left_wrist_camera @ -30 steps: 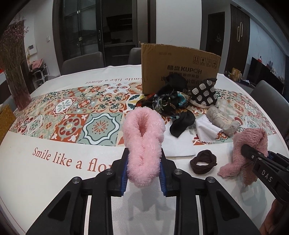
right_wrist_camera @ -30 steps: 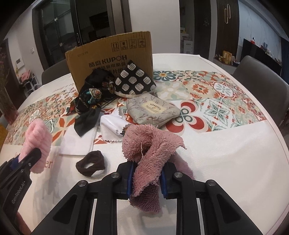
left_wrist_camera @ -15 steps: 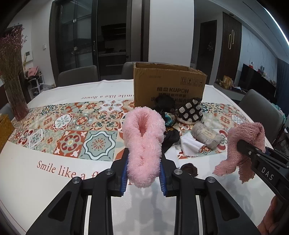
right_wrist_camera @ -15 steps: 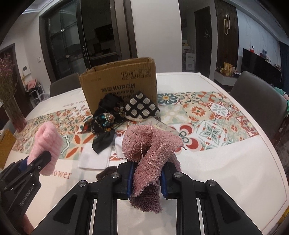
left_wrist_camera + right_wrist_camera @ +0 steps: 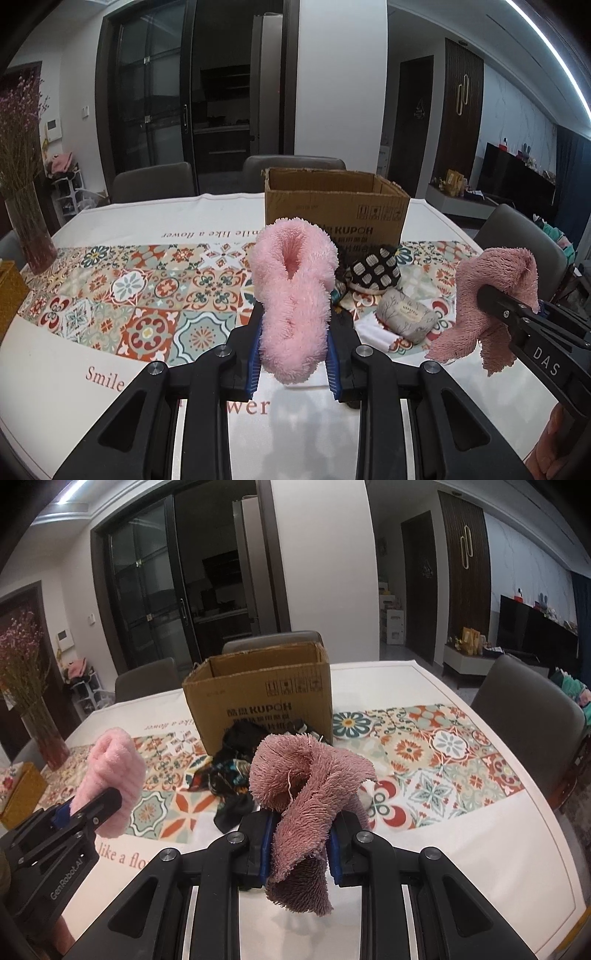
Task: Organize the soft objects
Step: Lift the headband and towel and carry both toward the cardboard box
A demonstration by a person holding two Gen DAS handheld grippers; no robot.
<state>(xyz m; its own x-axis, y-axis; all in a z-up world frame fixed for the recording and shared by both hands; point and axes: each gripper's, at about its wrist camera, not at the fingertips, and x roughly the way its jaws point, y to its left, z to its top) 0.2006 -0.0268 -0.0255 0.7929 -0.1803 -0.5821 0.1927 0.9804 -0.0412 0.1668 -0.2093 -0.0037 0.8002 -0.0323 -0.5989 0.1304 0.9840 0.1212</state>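
I hold the light pink fluffy piece (image 5: 295,295) pinched in the left gripper (image 5: 293,354) fingers, the mauve shaggy cloth (image 5: 306,794) pinched in the right gripper (image 5: 299,843). Beyond the fingers: open cardboard box (image 5: 258,698). Below, on the desk (image 5: 461,834), the remaining pile (image 5: 373,291) awaits sorting.

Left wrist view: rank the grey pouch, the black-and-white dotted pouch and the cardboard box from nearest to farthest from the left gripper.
Measured from the left gripper, which is shut on the pink fluffy cloth:
1. Grey pouch, just right of it on the tablecloth.
2. Black-and-white dotted pouch, behind the grey one.
3. Cardboard box, farthest, at the back of the table.
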